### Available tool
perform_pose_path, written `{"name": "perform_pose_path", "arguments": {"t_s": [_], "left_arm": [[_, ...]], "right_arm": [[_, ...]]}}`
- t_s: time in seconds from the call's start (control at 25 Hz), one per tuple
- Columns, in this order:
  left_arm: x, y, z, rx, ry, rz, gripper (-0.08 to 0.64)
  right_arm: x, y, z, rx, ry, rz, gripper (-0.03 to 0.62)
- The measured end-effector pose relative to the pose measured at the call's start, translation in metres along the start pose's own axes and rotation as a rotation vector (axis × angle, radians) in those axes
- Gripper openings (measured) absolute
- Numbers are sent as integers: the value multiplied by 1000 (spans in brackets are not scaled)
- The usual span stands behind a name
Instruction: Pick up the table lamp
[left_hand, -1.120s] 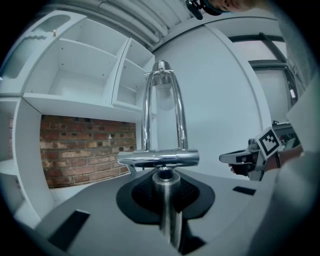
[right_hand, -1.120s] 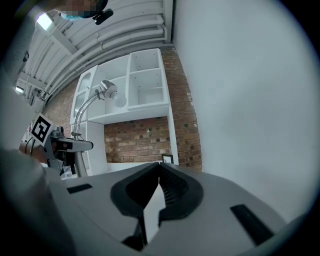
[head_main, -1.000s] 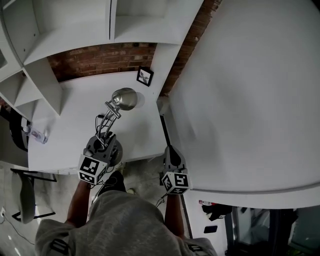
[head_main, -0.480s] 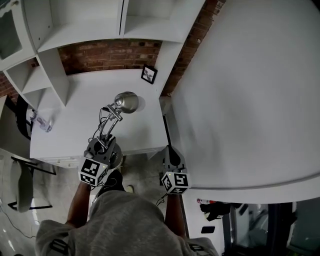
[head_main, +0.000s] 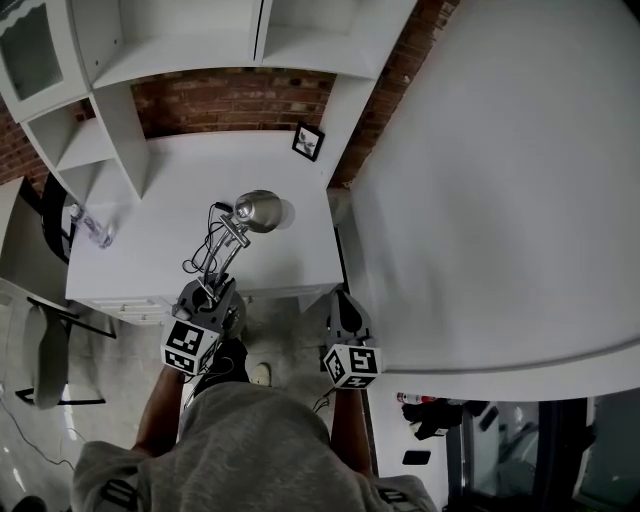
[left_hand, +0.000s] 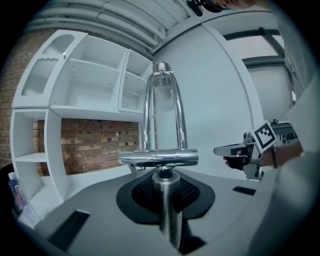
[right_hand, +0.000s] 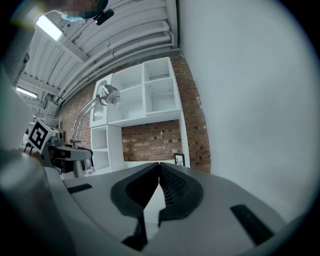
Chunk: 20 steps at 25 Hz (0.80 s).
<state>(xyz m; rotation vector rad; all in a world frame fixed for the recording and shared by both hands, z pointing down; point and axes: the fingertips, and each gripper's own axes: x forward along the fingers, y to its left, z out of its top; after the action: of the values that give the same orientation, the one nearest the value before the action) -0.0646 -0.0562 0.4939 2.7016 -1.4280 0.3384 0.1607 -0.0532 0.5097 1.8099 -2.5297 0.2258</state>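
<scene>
The chrome table lamp (head_main: 257, 211) hangs in the air in front of the white desk (head_main: 170, 205), its head over the desk's front part. My left gripper (head_main: 206, 294) is shut on the lamp's upright stem (left_hand: 167, 210), just under its cross bar (left_hand: 158, 158). The lamp's twin arms (left_hand: 161, 110) rise straight up from there. The round base sits under the gripper, past the desk's front edge. My right gripper (head_main: 341, 303) is shut with nothing in it, level with the left one; its tips (right_hand: 159, 169) meet. From the right gripper view, the lamp's head (right_hand: 107, 93) shows at upper left.
A small framed picture (head_main: 308, 141) stands at the desk's back right corner. A plastic bottle (head_main: 96, 228) lies at the desk's left end. White shelves (head_main: 150, 60) stand over the brick wall. A big white wall (head_main: 500, 180) fills the right side. A chair (head_main: 45, 368) stands at lower left.
Both grippers have drawn back from the desk, the lamp going with the left one. The lamp's base, over the desk's front edge before, now hangs beyond it above the floor.
</scene>
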Motion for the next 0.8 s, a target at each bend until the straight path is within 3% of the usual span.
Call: {"name": "perform_pose_path", "arguments": {"t_s": [0.44,0.8], "left_arm": [[-12,5,-23,-20,34,27,49],[-11,8,-19,-22,26,24,49]], "right_arm": [[-4,10,-3,-5,7,13,23],[1,14,-3,-10,14,22,22]]}}
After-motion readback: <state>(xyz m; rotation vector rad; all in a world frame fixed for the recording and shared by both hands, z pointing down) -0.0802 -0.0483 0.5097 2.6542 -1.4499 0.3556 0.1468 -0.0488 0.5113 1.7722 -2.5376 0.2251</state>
